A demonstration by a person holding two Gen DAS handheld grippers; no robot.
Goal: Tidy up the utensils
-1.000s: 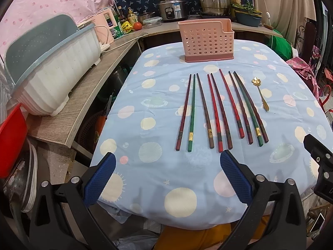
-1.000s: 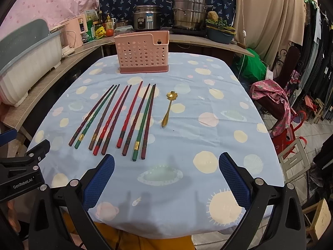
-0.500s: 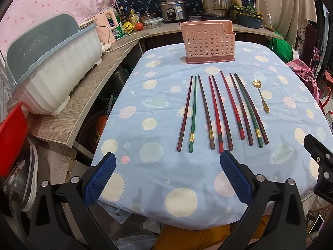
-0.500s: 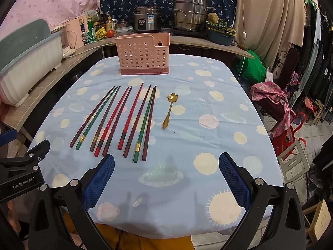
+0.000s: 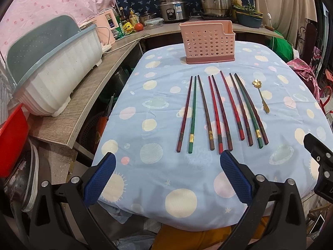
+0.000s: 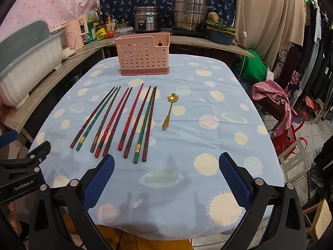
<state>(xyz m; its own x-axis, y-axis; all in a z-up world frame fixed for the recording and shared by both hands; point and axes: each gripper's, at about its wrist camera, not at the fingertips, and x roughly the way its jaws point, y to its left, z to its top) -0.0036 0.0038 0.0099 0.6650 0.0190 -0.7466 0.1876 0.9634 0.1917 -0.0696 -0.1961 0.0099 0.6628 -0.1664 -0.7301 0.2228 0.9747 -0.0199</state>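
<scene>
Several red, green and brown chopsticks (image 5: 220, 112) lie side by side on the blue spotted tablecloth (image 5: 158, 104); they also show in the right wrist view (image 6: 124, 120). A gold flower-headed spoon (image 5: 261, 95) lies to their right, also in the right wrist view (image 6: 169, 110). A pink perforated utensil holder (image 5: 208, 41) stands upright at the table's far end, also in the right wrist view (image 6: 143, 54). My left gripper (image 5: 167, 177) is open and empty just short of the chopsticks' near ends. My right gripper (image 6: 166, 177) is open and empty near the table's front edge.
A white and blue dish rack (image 5: 56, 66) sits on the wooden counter (image 5: 83, 104) at the left. Pots and a rice cooker (image 6: 146, 19) stand on the counter behind the table. A chair with pink cloth (image 6: 274, 98) stands at the right.
Both grippers have moved slightly forward toward the chopsticks. Both stay open and empty. Nothing on the table has moved.
</scene>
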